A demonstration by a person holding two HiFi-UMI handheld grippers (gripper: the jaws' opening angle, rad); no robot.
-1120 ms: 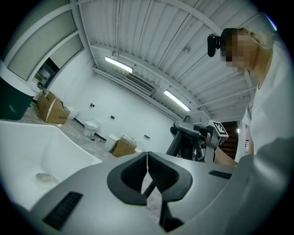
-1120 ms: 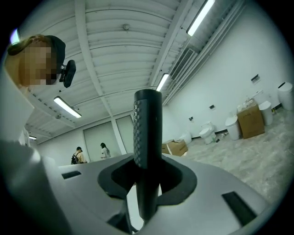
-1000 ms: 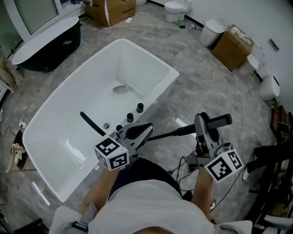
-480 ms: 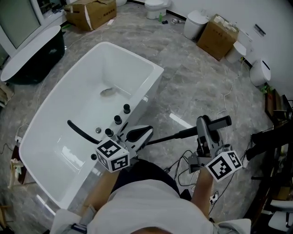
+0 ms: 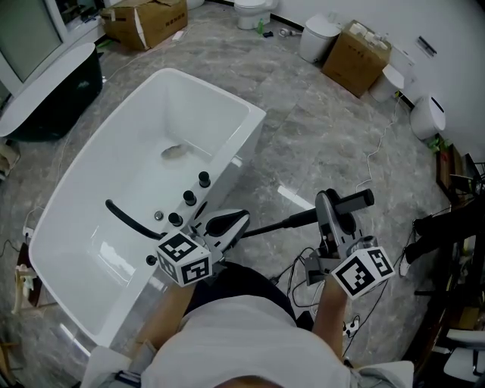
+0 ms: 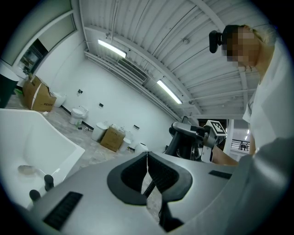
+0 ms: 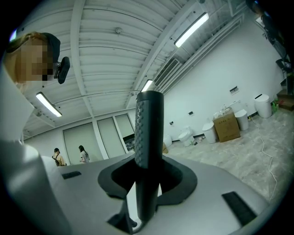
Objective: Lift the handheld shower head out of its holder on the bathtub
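Note:
The black stick-shaped handheld shower head [image 5: 356, 201] is off the white bathtub [image 5: 254, 121] and lies level over the floor. My right gripper [image 5: 330, 206] is shut on it. In the right gripper view the shower head [image 7: 148, 133] stands between the jaws of that gripper [image 7: 148, 183], whose pads press on both its sides. Its thin hose end [image 5: 273, 225] reaches towards my left gripper [image 5: 241, 218], which hovers beside the tub's near rim. In the left gripper view the pads of that gripper [image 6: 147, 167] meet, and a ribbed piece of hose [image 6: 149, 186] shows just beyond them.
A black spout [image 5: 129, 218] and three black knobs [image 5: 189, 198] sit on the tub's near rim. Cables [image 5: 303, 267] trail on the marble floor by my legs. Cardboard boxes [image 5: 356, 47] and toilets [image 5: 250, 9] line the far wall. A black tub [image 5: 45, 83] stands at left, dark equipment [image 5: 447, 227] at right.
Both grippers, with the shower head, have drifted to the right away from the tub's knobs. The grip on the shower head is unchanged.

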